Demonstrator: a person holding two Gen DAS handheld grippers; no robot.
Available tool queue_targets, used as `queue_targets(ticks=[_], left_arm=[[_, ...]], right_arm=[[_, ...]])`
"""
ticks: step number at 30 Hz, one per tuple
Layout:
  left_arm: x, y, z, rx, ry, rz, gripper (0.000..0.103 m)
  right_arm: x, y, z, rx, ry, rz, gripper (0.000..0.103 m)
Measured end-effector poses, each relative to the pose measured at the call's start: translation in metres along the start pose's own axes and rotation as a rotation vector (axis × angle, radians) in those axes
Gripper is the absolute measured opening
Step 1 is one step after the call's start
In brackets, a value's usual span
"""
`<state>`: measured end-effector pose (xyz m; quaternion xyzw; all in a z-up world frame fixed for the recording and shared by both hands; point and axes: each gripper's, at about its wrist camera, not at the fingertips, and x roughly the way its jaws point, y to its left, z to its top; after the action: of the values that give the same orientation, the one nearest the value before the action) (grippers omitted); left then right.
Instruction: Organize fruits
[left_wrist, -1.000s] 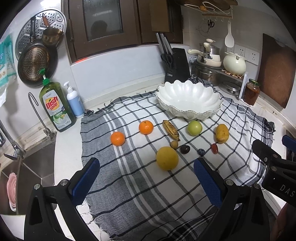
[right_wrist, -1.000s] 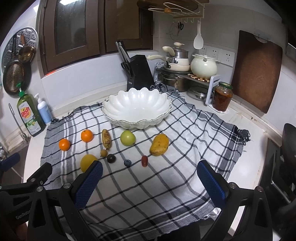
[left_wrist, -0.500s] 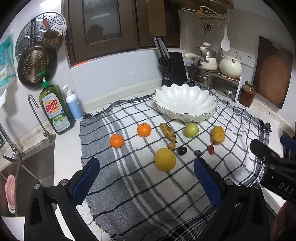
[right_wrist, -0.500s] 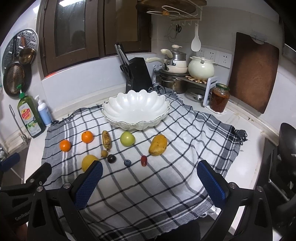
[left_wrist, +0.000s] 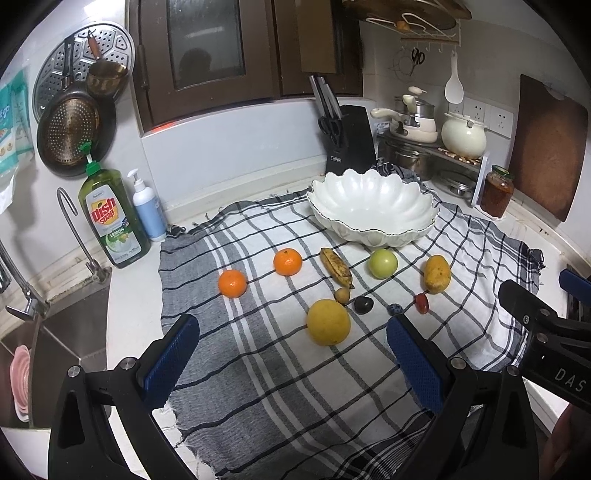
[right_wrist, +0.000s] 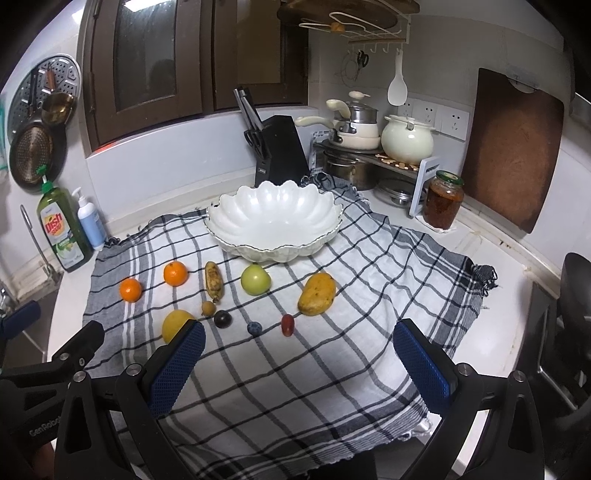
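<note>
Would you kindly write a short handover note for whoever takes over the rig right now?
Left hand-held gripper: open, empty, above the checked cloth.
Right hand-held gripper: open, empty.
White bowl: empty, at the cloth's far side.
On the cloth: two oranges, banana, green apple, mango, yellow citrus, four small fruits.
Done: nothing. Left: all fruit, presumably into the bowl.

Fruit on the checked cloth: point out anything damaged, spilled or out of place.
Only the banana stands out: its peel is heavily brown-spotted, unlike the clean oranges and green apple. Nothing is spilled; every fruit lies on the cloth, and the white bowl stands upright and empty.
</note>
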<state>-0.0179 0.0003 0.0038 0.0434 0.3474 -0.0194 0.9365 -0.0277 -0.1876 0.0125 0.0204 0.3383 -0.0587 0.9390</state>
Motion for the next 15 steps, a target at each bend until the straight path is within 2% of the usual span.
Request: queue_targets(ticks=[15], left_arm=[[0.053, -0.016, 0.009, -0.001, 0.060, -0.005, 0.103]], right_arm=[[0.061, -0.014, 0.010, -0.023, 0.067, 0.025, 0.103]])
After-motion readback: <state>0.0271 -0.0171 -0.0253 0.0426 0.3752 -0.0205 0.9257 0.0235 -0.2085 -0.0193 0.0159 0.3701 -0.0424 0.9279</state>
